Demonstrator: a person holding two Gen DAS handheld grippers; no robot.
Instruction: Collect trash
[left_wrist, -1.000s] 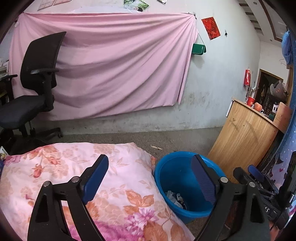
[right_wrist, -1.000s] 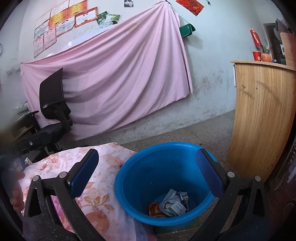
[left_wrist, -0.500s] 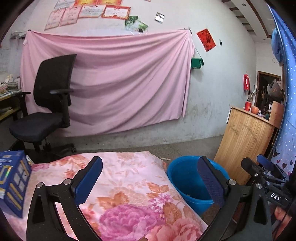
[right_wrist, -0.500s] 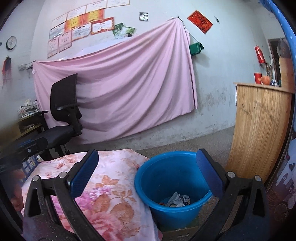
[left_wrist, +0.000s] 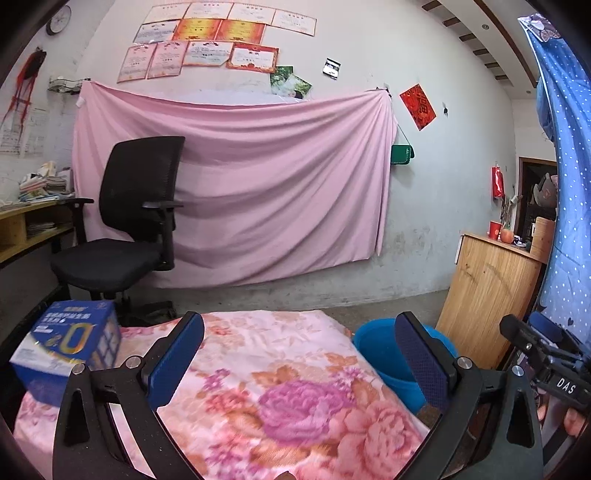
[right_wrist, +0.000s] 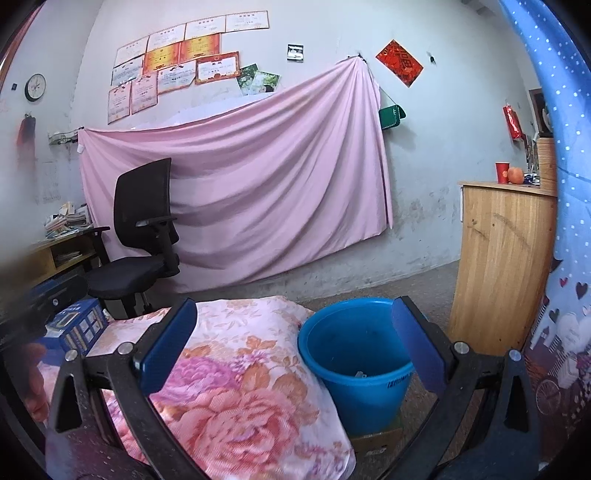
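from my left gripper (left_wrist: 299, 354) i see both blue-padded fingers spread wide with nothing between them, held above the floral cloth (left_wrist: 280, 398) that covers the surface in front of me. my right gripper (right_wrist: 293, 347) is likewise released and empty, its fingers framing the right part of the cloth and the blue bucket (right_wrist: 354, 354). the bucket stands upright on the floor just beside the right edge of the covered surface, its mouth facing up; from the right view i can make out a small pale scrap low inside it, too small to identify. in the left view the bucket (left_wrist: 384, 354) sits partly behind my right finger, next to a wooden cabinet (left_wrist: 487, 295). the one loose item on the cloth is a blue box (left_wrist: 70, 343) at the far left corner, resting on its base and tilted a little, its long axis running roughly left to right, printed front turned toward me. the right view shows the same box (right_wrist: 79, 326) at left, partly behind the other gripper's body. a black office chair (left_wrist: 125, 229) stands behind the box against a pink hanging sheet (left_wrist: 258, 192).
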